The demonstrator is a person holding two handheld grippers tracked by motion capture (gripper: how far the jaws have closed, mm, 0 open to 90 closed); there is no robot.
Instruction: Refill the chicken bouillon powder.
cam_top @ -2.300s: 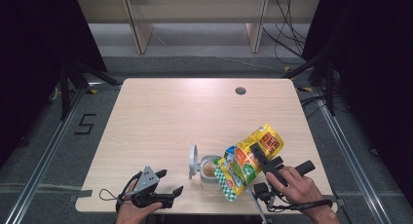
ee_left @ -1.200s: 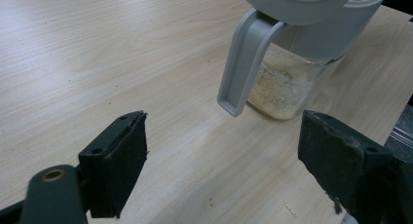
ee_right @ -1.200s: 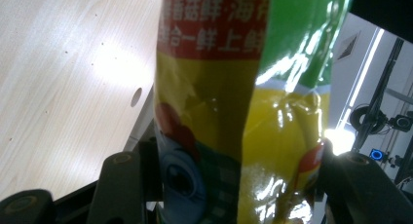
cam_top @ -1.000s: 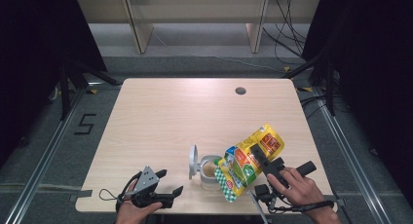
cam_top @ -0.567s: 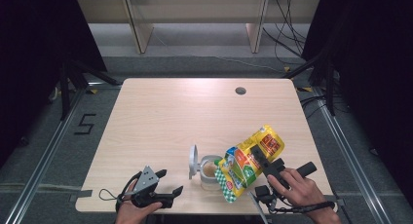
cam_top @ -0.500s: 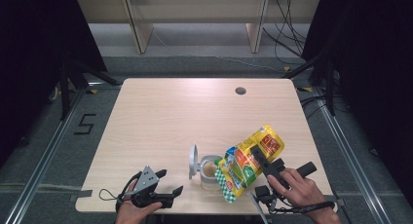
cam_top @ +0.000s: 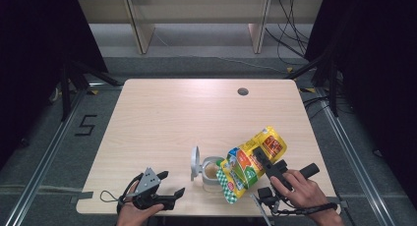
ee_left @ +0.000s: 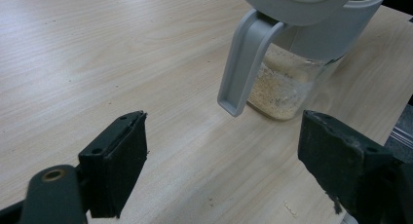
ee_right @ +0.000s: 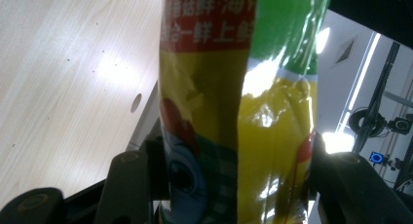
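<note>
Clamping the yellow bag, the right gripper's jaws have just been closing.

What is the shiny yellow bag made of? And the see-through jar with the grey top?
The yellow bag looks like thin glossy plastic film: it crinkles and throws bright glare, with printed colours. The jar has a clear body, glass or hard plastic, hard to tell which; pale grains show through it. Its grey lid and handle look like smooth matte plastic, moulded in one even colour.

Black grippers with square jaws, grey three-cornered plate, trailing cables.
</note>
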